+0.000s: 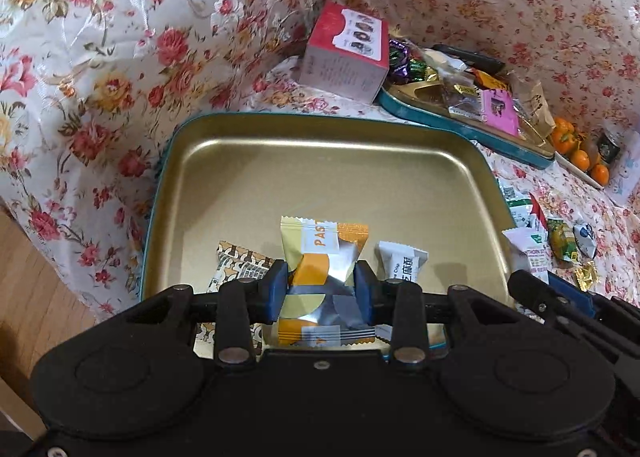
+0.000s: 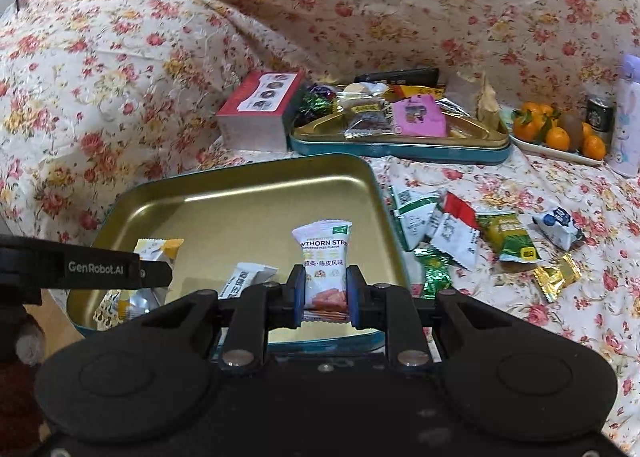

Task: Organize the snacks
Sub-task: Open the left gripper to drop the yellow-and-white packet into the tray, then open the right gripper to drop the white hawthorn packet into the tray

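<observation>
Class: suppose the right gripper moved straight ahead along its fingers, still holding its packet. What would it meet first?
Probably the gold tray: the right gripper, shut on the hawthorn strip packet, points over the tray's bare floor toward its far wall. Depth is unclear, so it might pass above the rim.

The yellow-and-orange packet [image 1: 320, 257] pinched in the left claw [image 1: 321, 289] shows the letters "PAST" running up a white strip. Beside it in the gold tin [image 1: 280, 161], a white packet [image 1: 400, 261] reads "Crisp" next to Chinese characters. The white pouch [image 2: 325, 261] gripped by the right claw [image 2: 325, 291] reads "WTHORN STR", then "TANGERINE PEEL FLAVOR" and "陈皮风味". In the right wrist view, the left claw's black arm [image 2: 100, 268] carries "GenRobot.AI".
</observation>
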`<state>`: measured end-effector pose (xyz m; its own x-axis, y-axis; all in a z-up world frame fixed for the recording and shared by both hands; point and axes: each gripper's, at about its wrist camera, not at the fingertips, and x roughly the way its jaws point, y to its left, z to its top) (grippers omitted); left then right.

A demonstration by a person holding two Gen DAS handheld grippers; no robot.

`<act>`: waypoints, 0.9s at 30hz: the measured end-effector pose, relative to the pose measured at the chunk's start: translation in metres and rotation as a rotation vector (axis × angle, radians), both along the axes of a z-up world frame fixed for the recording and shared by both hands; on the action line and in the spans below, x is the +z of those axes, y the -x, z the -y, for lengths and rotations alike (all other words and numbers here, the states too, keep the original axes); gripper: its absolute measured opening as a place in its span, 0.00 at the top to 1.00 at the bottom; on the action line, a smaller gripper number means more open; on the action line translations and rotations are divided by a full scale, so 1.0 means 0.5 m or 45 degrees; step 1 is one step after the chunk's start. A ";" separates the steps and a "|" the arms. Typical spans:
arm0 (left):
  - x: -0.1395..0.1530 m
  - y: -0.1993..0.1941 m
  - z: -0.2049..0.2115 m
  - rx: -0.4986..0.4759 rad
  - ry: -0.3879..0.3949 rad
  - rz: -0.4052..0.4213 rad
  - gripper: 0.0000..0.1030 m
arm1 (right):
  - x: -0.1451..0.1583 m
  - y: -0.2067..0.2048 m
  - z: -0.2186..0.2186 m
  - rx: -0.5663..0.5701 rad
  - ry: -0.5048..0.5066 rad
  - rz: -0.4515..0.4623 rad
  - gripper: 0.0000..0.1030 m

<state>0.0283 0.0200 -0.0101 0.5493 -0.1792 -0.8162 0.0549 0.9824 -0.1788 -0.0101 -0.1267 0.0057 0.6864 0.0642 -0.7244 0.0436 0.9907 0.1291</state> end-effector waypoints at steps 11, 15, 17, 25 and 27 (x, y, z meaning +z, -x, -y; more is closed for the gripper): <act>0.009 0.004 0.005 0.009 -0.044 0.020 0.56 | -0.011 -0.014 -0.020 0.020 0.035 -0.022 0.78; 0.009 0.006 0.008 0.012 -0.078 0.014 0.56 | -0.015 -0.019 -0.023 0.022 0.049 -0.028 0.78; 0.008 0.006 0.012 0.015 -0.104 0.014 0.56 | -0.016 -0.022 -0.024 0.019 0.062 -0.026 0.78; 0.006 0.005 0.018 0.030 -0.174 0.029 0.56 | -0.019 -0.028 -0.024 -0.014 0.100 -0.010 0.78; 0.005 0.004 0.020 0.026 -0.177 0.029 0.56 | -0.021 -0.028 -0.023 -0.019 0.092 -0.015 0.77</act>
<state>0.0262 0.0102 -0.0074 0.5704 -0.0540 -0.8196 0.0370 0.9985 -0.0399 0.0038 -0.1153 -0.0047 0.6783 0.0011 -0.7348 0.0595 0.9966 0.0564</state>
